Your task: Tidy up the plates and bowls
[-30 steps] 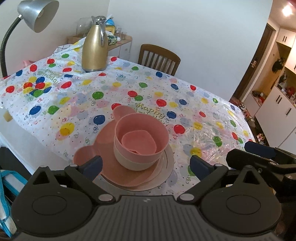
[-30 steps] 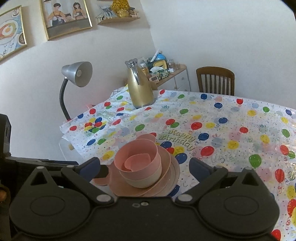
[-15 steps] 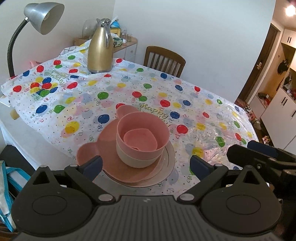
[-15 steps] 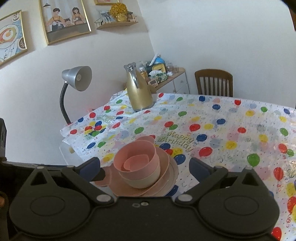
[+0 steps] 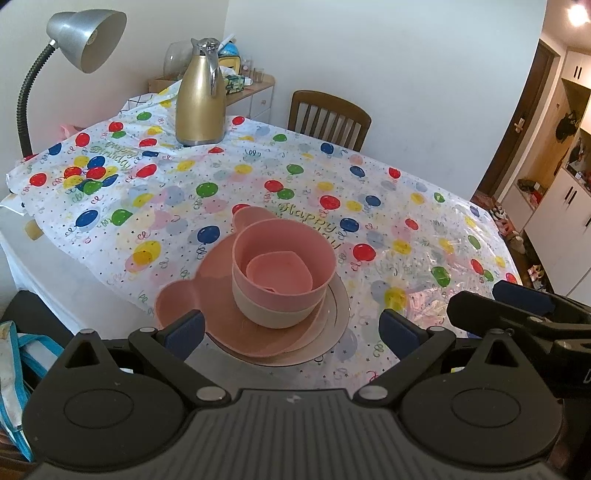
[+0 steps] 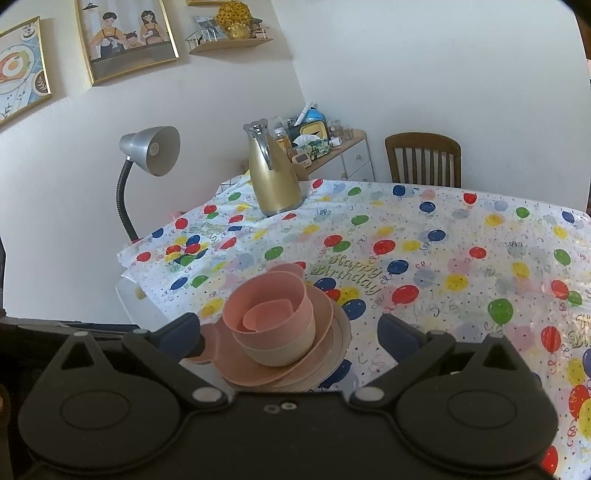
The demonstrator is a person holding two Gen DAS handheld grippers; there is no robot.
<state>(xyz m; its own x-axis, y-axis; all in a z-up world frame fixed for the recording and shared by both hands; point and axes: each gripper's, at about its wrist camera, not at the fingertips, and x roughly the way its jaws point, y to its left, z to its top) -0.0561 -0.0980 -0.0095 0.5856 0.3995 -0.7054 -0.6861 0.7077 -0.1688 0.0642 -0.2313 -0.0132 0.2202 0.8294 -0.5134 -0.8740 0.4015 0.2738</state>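
A stack of dishes stands near the table's front edge. At the bottom is a round beige plate [image 5: 338, 314] [image 6: 341, 339], on it a pink bear-eared plate [image 5: 177, 306] [image 6: 317, 347]. A beige bowl [image 5: 273, 314] [image 6: 280, 350] holds a pink bowl [image 5: 284, 288] [image 6: 269, 321] with a small pink dish [image 5: 280, 273] [image 6: 264, 314] inside. My left gripper [image 5: 291, 330] is open, held back from the stack with nothing between its fingers. My right gripper [image 6: 290, 330] is open too, and it shows in the left wrist view at the right [image 5: 524, 302].
A gold thermos jug [image 5: 199, 96] [image 6: 275, 173] stands at the table's far left. A grey gooseneck lamp [image 5: 85, 33] [image 6: 151, 149] rises over the left edge. A wooden chair [image 5: 328, 120] [image 6: 423, 158] sits behind the balloon-print tablecloth [image 5: 369, 206].
Both grippers have drawn back and risen a little, so the stack looks slightly farther off. Nothing on the table has moved and both stay open.
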